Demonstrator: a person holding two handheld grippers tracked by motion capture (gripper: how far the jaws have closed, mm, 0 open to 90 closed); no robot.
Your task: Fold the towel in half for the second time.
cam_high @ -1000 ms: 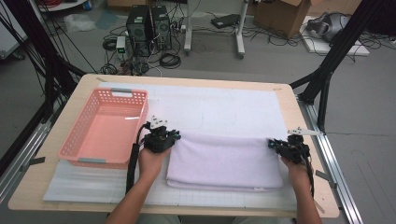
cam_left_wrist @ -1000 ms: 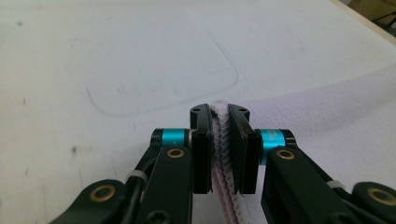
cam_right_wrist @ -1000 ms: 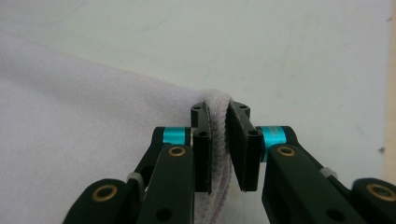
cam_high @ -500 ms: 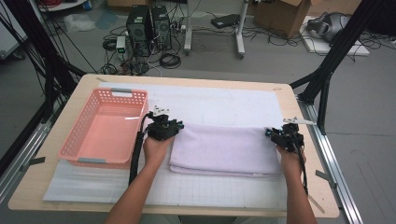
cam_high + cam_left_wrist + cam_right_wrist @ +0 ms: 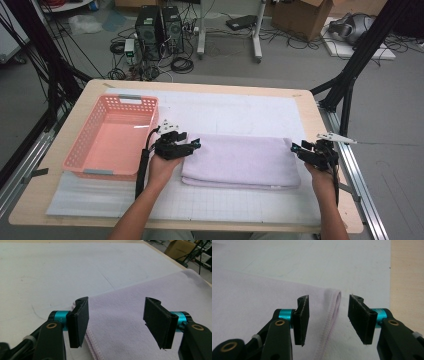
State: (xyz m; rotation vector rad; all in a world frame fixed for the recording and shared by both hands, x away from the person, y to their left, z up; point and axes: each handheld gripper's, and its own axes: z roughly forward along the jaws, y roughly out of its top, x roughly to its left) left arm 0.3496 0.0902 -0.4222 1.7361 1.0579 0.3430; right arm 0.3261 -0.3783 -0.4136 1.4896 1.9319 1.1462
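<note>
A folded lilac towel (image 5: 242, 160) lies flat on the white mat (image 5: 225, 112) in the high view. My left gripper (image 5: 192, 145) hovers at the towel's left end, and my right gripper (image 5: 299, 149) at its right end. In the left gripper view the left gripper (image 5: 116, 320) stands open over the towel's (image 5: 130, 315) near-left corner, its jaws having just been opening, with the pads clear of the cloth. In the right gripper view the right gripper (image 5: 328, 317) is open too, its jaws likewise just opened, and the towel's stitched edge (image 5: 332, 312) lies below the gap, untouched.
A pink plastic basket (image 5: 82, 150) sits on the left of the table, close beside my left hand. The table's right edge (image 5: 330, 165) and a metal rail run just beyond my right hand. Computers, cables and boxes stand on the floor behind the table.
Both grippers carried the towel's edge toward the far side, folding it into a narrower strip. Their jaws have let go of the cloth and stand apart.
</note>
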